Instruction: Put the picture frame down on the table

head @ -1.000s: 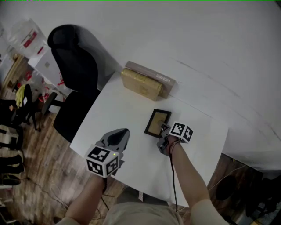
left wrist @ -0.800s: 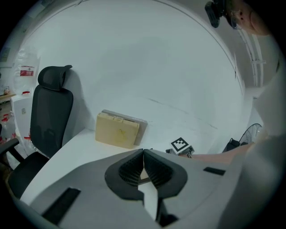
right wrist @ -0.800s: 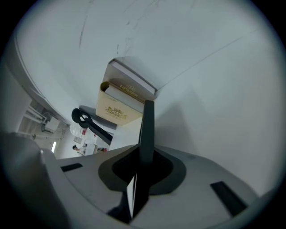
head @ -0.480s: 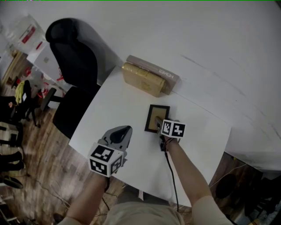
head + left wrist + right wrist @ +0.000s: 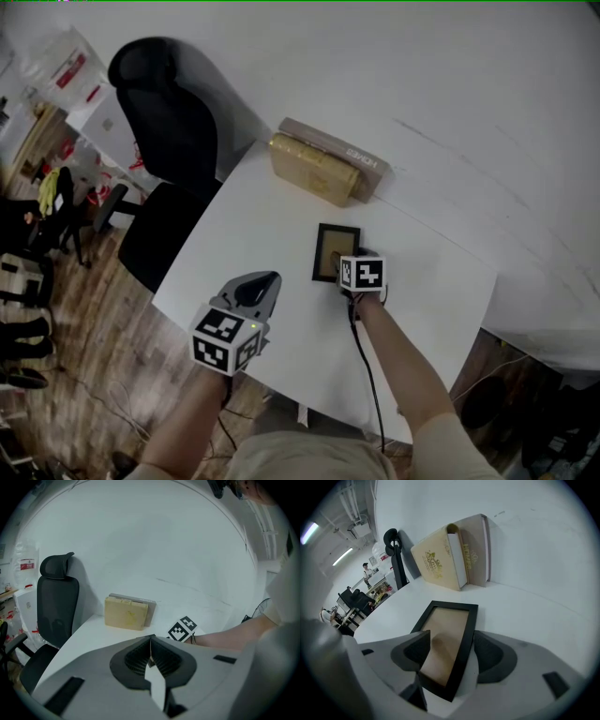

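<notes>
The picture frame (image 5: 335, 249), black-edged with a tan panel, lies flat on the white table (image 5: 253, 225). In the right gripper view the picture frame (image 5: 452, 634) runs back between the jaws, a little askew. My right gripper (image 5: 347, 269) hovers over its near end, open; in its own view the right gripper (image 5: 450, 641) has its left finger over the tan panel and its right finger just beside the black edge. My left gripper (image 5: 265, 280) is held at the table's near left, and in its own view the left gripper (image 5: 150, 641) is shut and empty.
A tan gift box (image 5: 314, 169) leans against a grey sleeve (image 5: 342, 150) at the table's far edge by the white wall. A black office chair (image 5: 164, 141) stands left of the table. Cluttered floor and other furniture (image 5: 37, 234) lie further left.
The frame has turned from slightly slanted to nearly straight in the head view. My right gripper has shifted a little left over its near end. The left gripper has stayed put.
</notes>
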### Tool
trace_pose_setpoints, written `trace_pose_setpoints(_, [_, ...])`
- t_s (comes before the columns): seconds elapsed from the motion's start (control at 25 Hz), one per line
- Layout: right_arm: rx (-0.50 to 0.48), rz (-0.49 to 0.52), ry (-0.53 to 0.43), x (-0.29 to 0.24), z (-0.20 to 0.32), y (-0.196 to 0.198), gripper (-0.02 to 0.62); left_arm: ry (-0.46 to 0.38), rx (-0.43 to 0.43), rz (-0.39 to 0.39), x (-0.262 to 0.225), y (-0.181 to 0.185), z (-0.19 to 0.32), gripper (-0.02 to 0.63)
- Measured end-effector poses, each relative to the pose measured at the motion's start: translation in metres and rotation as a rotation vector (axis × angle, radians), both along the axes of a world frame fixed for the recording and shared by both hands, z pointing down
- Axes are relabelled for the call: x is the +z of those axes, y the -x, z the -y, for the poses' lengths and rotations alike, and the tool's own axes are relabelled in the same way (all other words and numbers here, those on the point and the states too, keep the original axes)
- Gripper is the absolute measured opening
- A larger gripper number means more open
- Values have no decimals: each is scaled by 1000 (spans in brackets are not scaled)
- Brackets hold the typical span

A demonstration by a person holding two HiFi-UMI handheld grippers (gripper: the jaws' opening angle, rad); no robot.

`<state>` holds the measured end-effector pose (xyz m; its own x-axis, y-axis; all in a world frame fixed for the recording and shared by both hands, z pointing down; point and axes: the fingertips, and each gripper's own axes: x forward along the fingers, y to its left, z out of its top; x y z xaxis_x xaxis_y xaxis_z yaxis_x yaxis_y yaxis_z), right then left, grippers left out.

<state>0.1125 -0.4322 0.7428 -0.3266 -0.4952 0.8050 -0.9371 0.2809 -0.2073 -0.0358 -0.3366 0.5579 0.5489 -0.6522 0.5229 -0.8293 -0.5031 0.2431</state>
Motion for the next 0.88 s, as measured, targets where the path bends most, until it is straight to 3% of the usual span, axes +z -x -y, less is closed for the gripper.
trace_pose_setpoints(0.28, [-51,8,-71,-53,0,-16,258,-46,27,42,-18,8,-4,21])
trace_pose_setpoints(0.72, [-166,120,-425,-248,-55,-16,78,-198,67,39,-99,1,-24,21])
trace_pose_setpoints(0.88, [-187,146,-530,-304,-93,-14,55,-276,83,65,-128,0,-40,21])
